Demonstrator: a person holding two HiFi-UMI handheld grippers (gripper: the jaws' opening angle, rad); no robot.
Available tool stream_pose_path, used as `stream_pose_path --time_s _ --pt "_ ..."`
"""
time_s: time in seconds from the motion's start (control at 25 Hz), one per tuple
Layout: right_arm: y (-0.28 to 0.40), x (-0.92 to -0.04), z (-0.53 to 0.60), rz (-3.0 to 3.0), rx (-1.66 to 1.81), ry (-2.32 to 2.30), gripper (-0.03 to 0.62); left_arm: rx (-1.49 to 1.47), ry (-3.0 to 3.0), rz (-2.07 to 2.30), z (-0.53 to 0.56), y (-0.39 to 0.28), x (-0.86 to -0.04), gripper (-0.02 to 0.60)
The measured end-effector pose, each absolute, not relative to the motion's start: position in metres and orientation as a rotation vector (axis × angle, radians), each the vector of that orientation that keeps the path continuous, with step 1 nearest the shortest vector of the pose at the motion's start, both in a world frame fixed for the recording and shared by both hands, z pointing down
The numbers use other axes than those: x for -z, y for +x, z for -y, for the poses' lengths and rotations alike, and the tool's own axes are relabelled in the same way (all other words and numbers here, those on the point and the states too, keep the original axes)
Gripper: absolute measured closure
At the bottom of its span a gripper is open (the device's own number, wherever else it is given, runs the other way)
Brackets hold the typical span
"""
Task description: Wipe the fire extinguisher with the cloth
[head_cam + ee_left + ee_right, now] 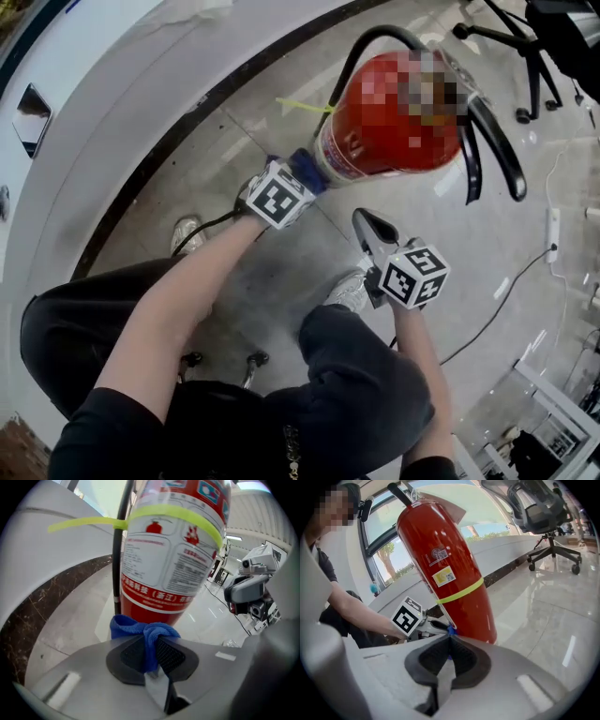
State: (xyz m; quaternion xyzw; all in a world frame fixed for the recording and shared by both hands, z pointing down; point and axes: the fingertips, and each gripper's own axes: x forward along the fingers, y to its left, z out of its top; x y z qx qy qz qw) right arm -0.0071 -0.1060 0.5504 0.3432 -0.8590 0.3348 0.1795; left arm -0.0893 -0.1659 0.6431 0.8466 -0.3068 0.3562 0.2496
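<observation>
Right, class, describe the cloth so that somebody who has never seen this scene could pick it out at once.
Find the big red fire extinguisher on the pale floor. Near the bottom of its body, the left tongs pinch a small bunched cloth. It is the only bright blue, soft thing there, unlike the yellow-green band higher up.

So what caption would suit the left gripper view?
Left gripper shut on a blue cloth at the foot of a red extinguisher.

Fire extinguisher: white Chinese print on red band, "(浙江)" legible; finer print unreadable.
</observation>
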Motion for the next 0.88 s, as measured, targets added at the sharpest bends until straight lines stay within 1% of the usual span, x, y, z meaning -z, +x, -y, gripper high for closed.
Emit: stream_pose_path --time_s 0.44,0.64,0.72,0.8,0.88 --pt "0.030 -0.561 0.091 2.447 -1.038 1.064 0.591 -0.863 2.187 0.857 0.135 -0.037 -0.644 0.532" --pt "0.037 -0.578 0.090 2.397 -0.940 1.029 0.587 -0.808 2.212 0.833 0.133 -0.009 -0.638 0.532" --pt "0.033 -0.592 0.090 2.374 -0.873 0.991 0.418 -0.802 2.233 0.816 0.132 -0.003 -0.634 0.532" --pt "0.027 -0.607 0.093 2.355 -0.801 0.949 0.350 -0.800 2.254 0.796 0.131 -0.001 -0.628 0.532" --pt "0.019 -0.620 0.098 2.346 -0.735 0.904 0.336 -0.775 2.268 0.766 0.129 0.002 -0.620 0.531"
